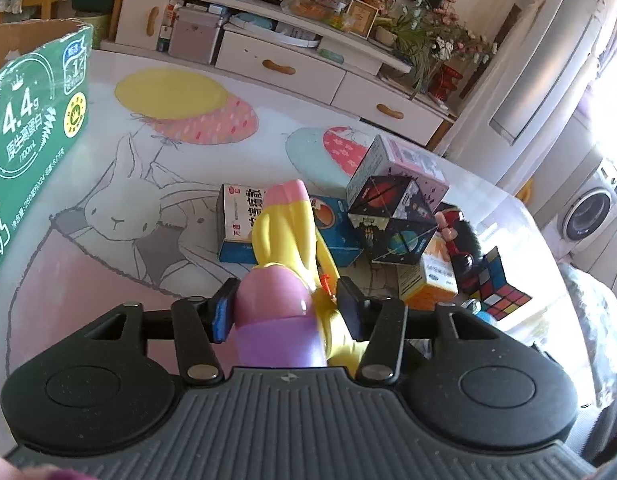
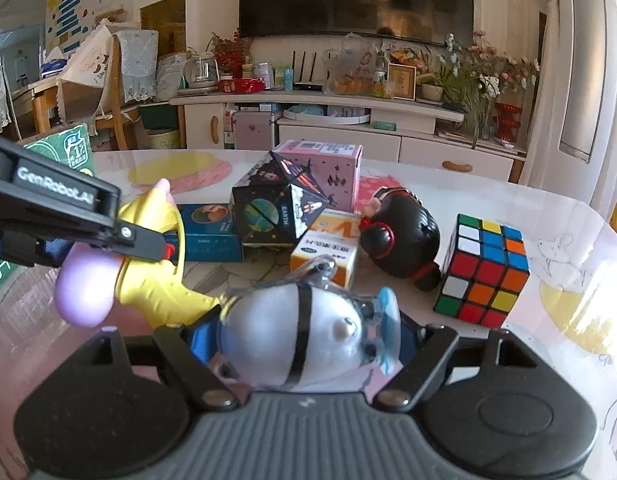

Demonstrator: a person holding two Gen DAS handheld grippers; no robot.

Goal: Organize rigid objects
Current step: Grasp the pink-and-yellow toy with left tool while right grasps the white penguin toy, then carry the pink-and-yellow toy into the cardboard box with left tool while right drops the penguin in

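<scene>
My left gripper (image 1: 286, 306) is shut on a yellow and purple toy water gun (image 1: 280, 240), held above the table; the gun also shows in the right wrist view (image 2: 148, 280) with the left gripper (image 2: 148, 240) clamped on it. My right gripper (image 2: 304, 340) is shut on a clear round capsule toy (image 2: 304, 332) with a white and blue figure inside. On the table lie a space-print folding cube (image 2: 276, 208), a Rubik's cube (image 2: 482, 270), a black toy figure (image 2: 404, 232), a pink box (image 2: 328, 168), a blue box (image 2: 208, 232) and an orange-white box (image 2: 328, 256).
A green open milk carton box (image 1: 32, 120) stands at the table's left. The table (image 1: 108, 184) has a bunny-print cover. A white TV cabinet (image 2: 348, 120) with clutter, a TV and flower pots stand behind.
</scene>
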